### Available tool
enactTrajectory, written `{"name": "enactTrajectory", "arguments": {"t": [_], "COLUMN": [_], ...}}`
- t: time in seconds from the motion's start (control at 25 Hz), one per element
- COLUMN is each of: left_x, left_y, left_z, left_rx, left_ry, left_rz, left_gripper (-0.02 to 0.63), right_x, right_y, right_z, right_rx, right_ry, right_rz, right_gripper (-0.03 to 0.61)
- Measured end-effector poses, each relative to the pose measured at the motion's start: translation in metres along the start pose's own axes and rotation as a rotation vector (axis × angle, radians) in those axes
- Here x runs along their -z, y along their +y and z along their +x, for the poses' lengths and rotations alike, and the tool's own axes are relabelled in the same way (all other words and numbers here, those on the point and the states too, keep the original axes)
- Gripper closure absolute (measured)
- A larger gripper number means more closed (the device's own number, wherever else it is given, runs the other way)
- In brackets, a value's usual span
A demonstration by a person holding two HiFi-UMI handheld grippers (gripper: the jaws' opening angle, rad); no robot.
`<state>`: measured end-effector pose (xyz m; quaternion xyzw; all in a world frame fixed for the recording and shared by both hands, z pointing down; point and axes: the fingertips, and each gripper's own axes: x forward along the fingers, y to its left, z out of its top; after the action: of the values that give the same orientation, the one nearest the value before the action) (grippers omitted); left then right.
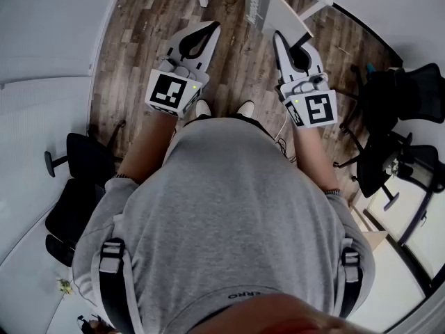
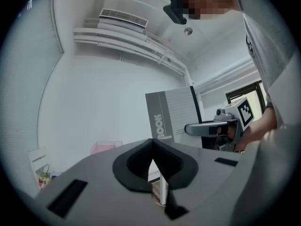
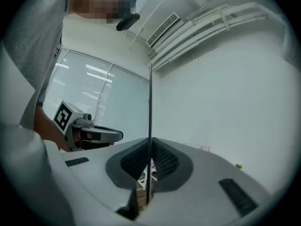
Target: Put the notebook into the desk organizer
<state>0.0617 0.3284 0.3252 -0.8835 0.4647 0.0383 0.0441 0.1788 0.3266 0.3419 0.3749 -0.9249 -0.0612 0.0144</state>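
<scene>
Notebook [image 2: 174, 114] in right tool [image 3: 150, 142]

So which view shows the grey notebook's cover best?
Left gripper view: the grey notebook faces it, cover and lettering plain. Right gripper view shows only its thin edge between shut jaws; head view, a foreshortened strip.

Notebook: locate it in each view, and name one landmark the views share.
Head view: notebook top centre, just past the right gripper.
Left gripper view: notebook right of centre, grey cover facing the camera.
Right gripper view: notebook edge-on, a thin vertical line between the jaws.
Shared landmark: the right gripper, shut on it.
</scene>
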Motion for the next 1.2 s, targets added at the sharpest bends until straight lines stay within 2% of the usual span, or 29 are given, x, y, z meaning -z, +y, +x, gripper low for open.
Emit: {"name": "enactTrajectory", "arguments": {"t": [0.64, 1.2], "left_x": [0.007, 0.009], "left_y": [-0.009, -0.015], "left_z": [0.018, 0.035], "left_rx": [-0.010, -0.039], "left_ry": [0.001, 0.006], "left_rz": [-0.021, -0.030], "left_gripper": [0.595, 0.594], "right_x": [0.005, 0.009], "right_y": [-0.024, -0.051], "right_z": [-0.005, -0.013], "right_rx": [0.002, -0.009], "right_ry": [-0.020, -0.018], "right_rz": [0.065, 0.056], "right_gripper": [0.565, 0.563]}}
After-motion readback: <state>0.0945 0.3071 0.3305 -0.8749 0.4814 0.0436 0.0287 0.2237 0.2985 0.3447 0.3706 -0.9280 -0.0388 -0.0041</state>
